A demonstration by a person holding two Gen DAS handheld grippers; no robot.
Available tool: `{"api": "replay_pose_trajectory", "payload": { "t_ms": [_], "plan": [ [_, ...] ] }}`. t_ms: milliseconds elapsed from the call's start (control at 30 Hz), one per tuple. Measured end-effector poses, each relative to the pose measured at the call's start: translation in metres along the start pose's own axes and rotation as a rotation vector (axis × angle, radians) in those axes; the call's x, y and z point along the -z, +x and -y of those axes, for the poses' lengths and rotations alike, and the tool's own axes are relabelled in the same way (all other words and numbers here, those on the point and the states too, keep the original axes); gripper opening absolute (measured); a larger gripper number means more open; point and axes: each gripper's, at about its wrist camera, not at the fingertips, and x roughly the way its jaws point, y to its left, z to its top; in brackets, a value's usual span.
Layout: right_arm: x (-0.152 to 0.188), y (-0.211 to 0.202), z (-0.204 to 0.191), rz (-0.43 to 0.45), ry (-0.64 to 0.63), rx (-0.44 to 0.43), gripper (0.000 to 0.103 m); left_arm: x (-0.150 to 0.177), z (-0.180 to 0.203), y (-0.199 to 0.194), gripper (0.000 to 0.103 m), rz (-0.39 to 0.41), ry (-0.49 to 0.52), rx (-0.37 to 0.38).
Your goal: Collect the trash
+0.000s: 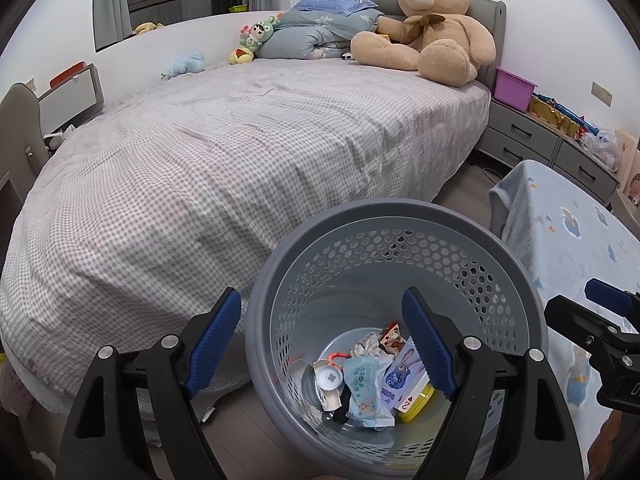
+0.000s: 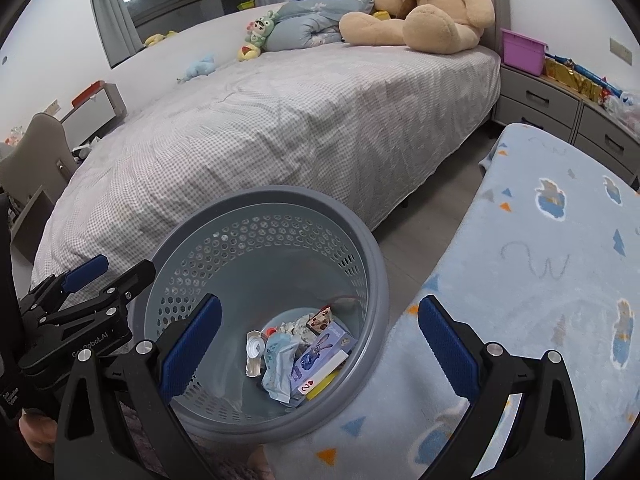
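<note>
Left wrist | grey basket (image 1: pixel 256 320) holds wrappers (image 1: pixel 362 392) (box too) | both grippers (image 1: pixel 320 344) (image 2: pixel 316 348) spread, empty

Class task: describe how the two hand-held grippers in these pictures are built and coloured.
Each hand-held gripper, left and right, has black angular fingers with silver rivets and ribbed blue pads. White lettering marks the left one's black body.

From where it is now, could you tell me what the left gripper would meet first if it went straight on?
Probably the trash at the bottom of the grey basket; the open left gripper points into its mouth.
</note>
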Motion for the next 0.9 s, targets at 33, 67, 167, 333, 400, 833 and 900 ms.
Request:
{"api": "replay_pose_trajectory", "payload": {
  "t_ms": [33, 67, 167, 333, 400, 833, 900],
  "plan": [
    [0.0003, -0.0009, -0.0004, 0.001, -0.002, 0.003, 0.097, 0.0, -0.0001, -0.0003, 0.079, 0.001, -0.001, 0.0],
    [0.0002, -0.0017, -0.0009, 0.002, -0.003, 0.006, 0.097, 0.0001, -0.0004, -0.0003, 0.079, 0.001, -0.001, 0.0],
    [0.0009, -0.0039, -0.0013, 0.004, -0.003, 0.01, 0.097, 0.0004, -0.0004, -0.0004, 0.08, -0.001, 0.0, -0.003],
    [0.0015, -0.0068, -0.0009, 0.007, 0.001, 0.012, 0.097, 0.0004, -0.0013, -0.0011, 0.081, -0.003, -0.005, 0.0],
    [0.0015, -0.0075, -0.001, 0.008, 0.0, 0.014, 0.097, 0.0005, -0.0015, -0.0009, 0.081, -0.003, -0.007, 0.0],
    [0.0018, -0.01, -0.0006, 0.01, 0.003, 0.018, 0.097, 0.0011, -0.0021, -0.0013, 0.082, -0.002, -0.006, -0.006],
    [0.0019, -0.0099, -0.0005, 0.01, 0.003, 0.018, 0.097, 0.001, -0.0028, -0.0016, 0.082, -0.002, -0.006, -0.009]
  ]
}}
